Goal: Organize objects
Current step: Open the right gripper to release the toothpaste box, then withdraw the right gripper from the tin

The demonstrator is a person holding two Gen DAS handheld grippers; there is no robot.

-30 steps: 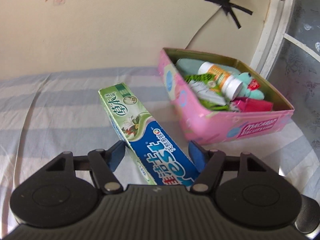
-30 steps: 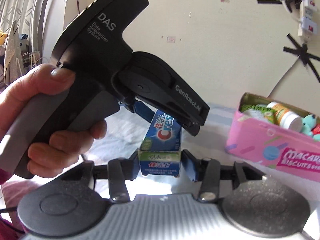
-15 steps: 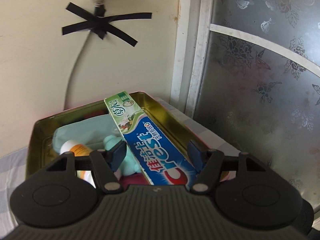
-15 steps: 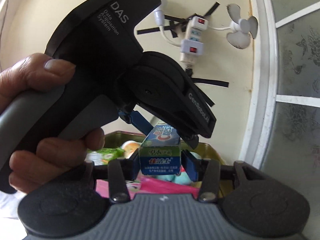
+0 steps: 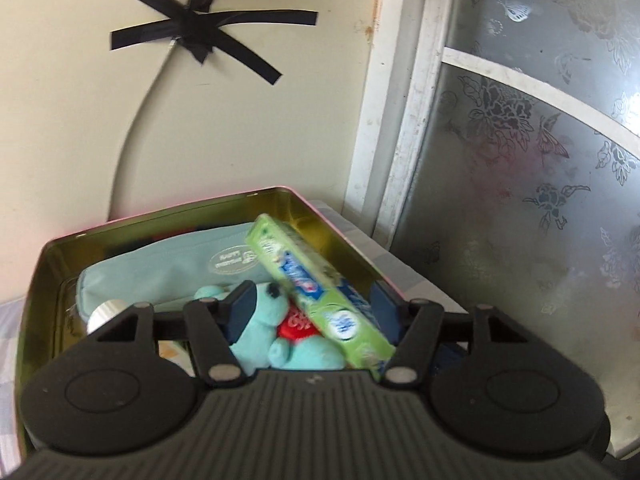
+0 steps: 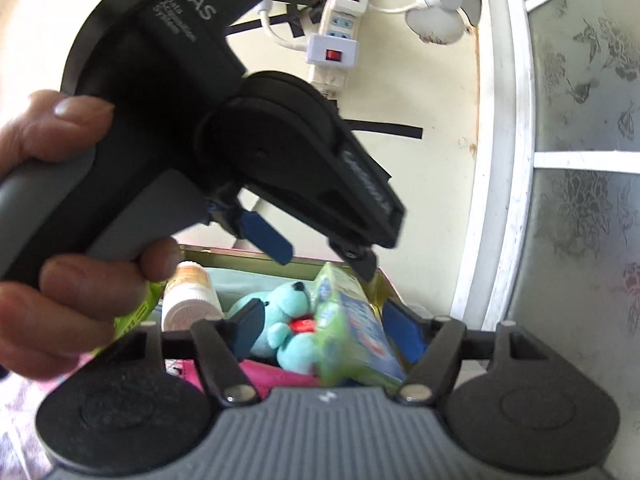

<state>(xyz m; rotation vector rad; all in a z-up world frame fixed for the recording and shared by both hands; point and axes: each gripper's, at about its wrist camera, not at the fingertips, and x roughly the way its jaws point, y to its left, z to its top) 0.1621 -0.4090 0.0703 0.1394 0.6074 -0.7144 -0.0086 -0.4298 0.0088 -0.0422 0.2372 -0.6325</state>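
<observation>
Left wrist view: the left gripper (image 5: pixel 316 312) hovers low in the frame over a pink tin box with a gold inside (image 5: pixel 168 220). A long green and blue cardboard toothpaste box (image 5: pixel 316 292) lies tilted between its blue pads, leaning across the tin's contents. The pads stand apart and I cannot see either one pressing the carton. Under it sit a turquoise plush bear (image 5: pixel 280 340), a pale blue fabric pouch (image 5: pixel 160 276) and a silver cap at lower left. Above, a cream wall carries a cross of black tape (image 5: pixel 192 36) pinning a white cable; frosted flowered glass in a white frame fills the right side.

Right wrist view: the right gripper (image 6: pixel 320 326) sits at the bottom, its jaws opening with the blurred carton loose between them. The person's hand (image 6: pixel 60 240) holds the black handle of the other gripper at upper left. A white pill bottle with an orange label (image 6: pixel 192 296) stands left of the bear. A white power strip (image 6: pixel 332 36) and small white fan hang on the wall.

The carton looks delivered into the tin; settling it flat appears left. A striped cloth shows at the tin's edges.
</observation>
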